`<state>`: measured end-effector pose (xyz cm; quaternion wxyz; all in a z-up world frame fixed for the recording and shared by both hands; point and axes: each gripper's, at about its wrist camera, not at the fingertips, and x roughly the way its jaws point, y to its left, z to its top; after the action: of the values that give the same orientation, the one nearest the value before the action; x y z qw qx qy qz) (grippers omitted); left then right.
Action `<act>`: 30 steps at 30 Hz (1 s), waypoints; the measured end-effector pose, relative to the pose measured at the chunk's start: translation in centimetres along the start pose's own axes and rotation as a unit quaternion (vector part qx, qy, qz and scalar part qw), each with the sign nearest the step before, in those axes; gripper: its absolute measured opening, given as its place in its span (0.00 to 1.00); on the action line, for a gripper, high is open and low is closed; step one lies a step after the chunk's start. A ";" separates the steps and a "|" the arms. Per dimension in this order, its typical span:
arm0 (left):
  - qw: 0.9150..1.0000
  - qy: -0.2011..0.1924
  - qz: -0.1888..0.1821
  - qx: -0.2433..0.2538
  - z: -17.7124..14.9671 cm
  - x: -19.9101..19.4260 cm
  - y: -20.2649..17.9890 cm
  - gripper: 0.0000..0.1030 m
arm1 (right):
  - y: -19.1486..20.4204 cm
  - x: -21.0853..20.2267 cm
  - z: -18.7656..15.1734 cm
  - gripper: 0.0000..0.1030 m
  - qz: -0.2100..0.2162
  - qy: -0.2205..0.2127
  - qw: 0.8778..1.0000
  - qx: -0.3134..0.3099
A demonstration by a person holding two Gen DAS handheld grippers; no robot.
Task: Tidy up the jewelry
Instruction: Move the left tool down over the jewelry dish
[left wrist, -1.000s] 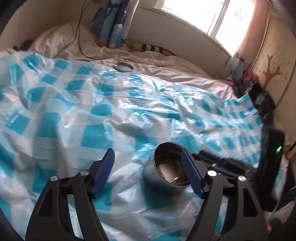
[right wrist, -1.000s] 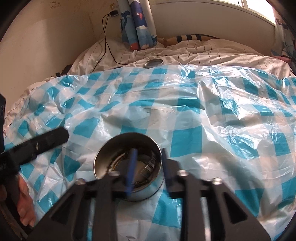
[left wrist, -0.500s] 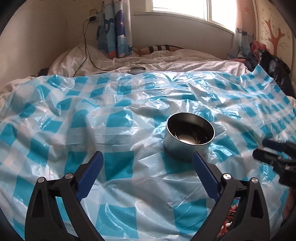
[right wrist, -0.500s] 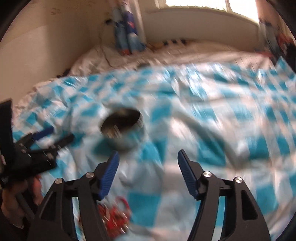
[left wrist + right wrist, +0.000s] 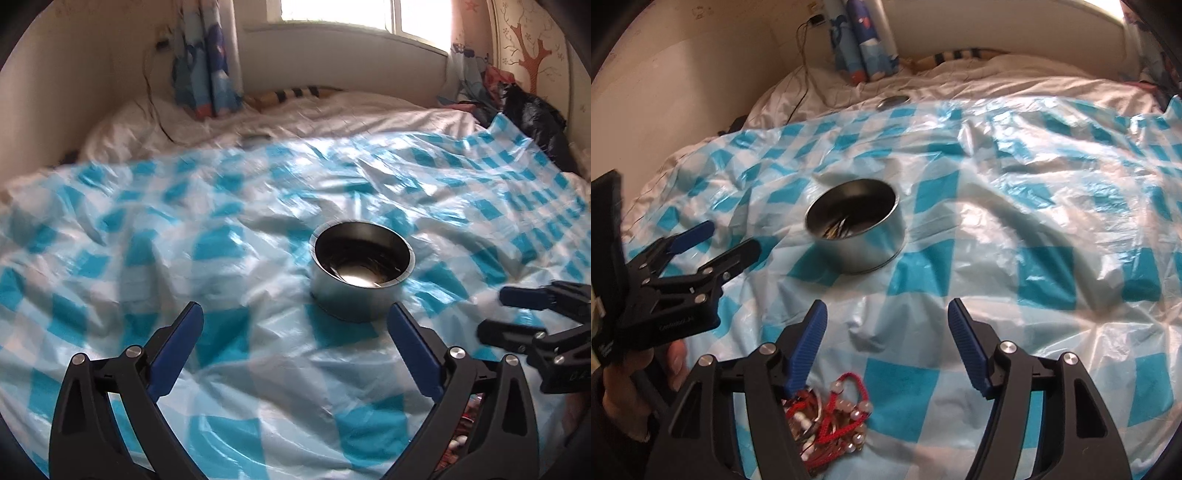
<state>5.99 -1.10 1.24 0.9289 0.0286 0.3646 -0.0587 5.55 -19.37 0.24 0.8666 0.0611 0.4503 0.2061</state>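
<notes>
A round metal tin (image 5: pixel 360 271) (image 5: pixel 857 229) stands open on the blue-checked plastic sheet, with thin metal jewelry lying inside it. A tangle of red cord and pale beads (image 5: pixel 831 417) lies on the sheet just below the left finger of my right gripper (image 5: pixel 888 350), which is open and empty. My left gripper (image 5: pixel 293 352) is open and empty, held short of the tin. In the right wrist view my left gripper (image 5: pixel 716 242) is left of the tin; in the left wrist view my right gripper (image 5: pixel 513 312) is at the right edge.
The checked sheet (image 5: pixel 1015 229) covers a bed with white bedding (image 5: pixel 332 110) behind. A flat round lid (image 5: pixel 894 101) lies on the bedding at the far edge. A curtain (image 5: pixel 207 59), a cable and a wall are at the back; a dark bag (image 5: pixel 532 114) is far right.
My right gripper came out of the tin, opened and pulled back toward the bead tangle. My left gripper pulled back from around the tin and stayed open.
</notes>
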 end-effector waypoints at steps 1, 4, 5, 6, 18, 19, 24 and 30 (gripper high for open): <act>1.000 0.012 -0.026 -0.009 0.0 0.2 0.3 0.93 | -0.3 -0.2 0.0 0.64 0.001 0.004 1.000 0.001; 0.983 0.075 -0.159 -0.053 -0.4 1.2 1.3 0.93 | -1.2 -1.3 0.0 0.65 -0.017 0.004 1.000 -0.001; 0.972 0.098 -0.203 -0.062 -0.7 1.6 1.3 0.93 | -1.8 -1.7 -0.2 0.66 -0.023 0.005 1.000 0.002; 0.966 0.111 -0.224 -0.060 -1.0 1.8 1.1 0.93 | -2.4 -2.0 -0.5 0.66 -0.024 0.008 1.000 0.006; 0.958 0.113 -0.262 0.027 -3.7 -1.3 0.8 0.93 | 2.3 -1.6 -4.9 0.65 0.076 0.096 0.985 -0.123; 0.956 0.111 -0.268 0.047 -4.0 -1.8 0.3 0.93 | 2.4 -1.7 -5.1 0.65 0.069 0.097 0.985 -0.126; 0.948 0.090 -0.263 0.157 -6.3 -4.7 -3.2 0.93 | 2.1 -1.8 -5.9 0.66 0.021 0.095 0.986 -0.132; 0.948 0.095 -0.173 0.249 -8.6 -4.2 -5.9 0.93 | 1.7 -1.5 -6.3 0.66 0.010 0.098 0.987 -0.126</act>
<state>-3.62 -5.80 -2.25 0.8288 0.2009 0.4247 -0.3039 -0.77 -18.98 -1.82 0.8166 -0.0644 0.5033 0.2752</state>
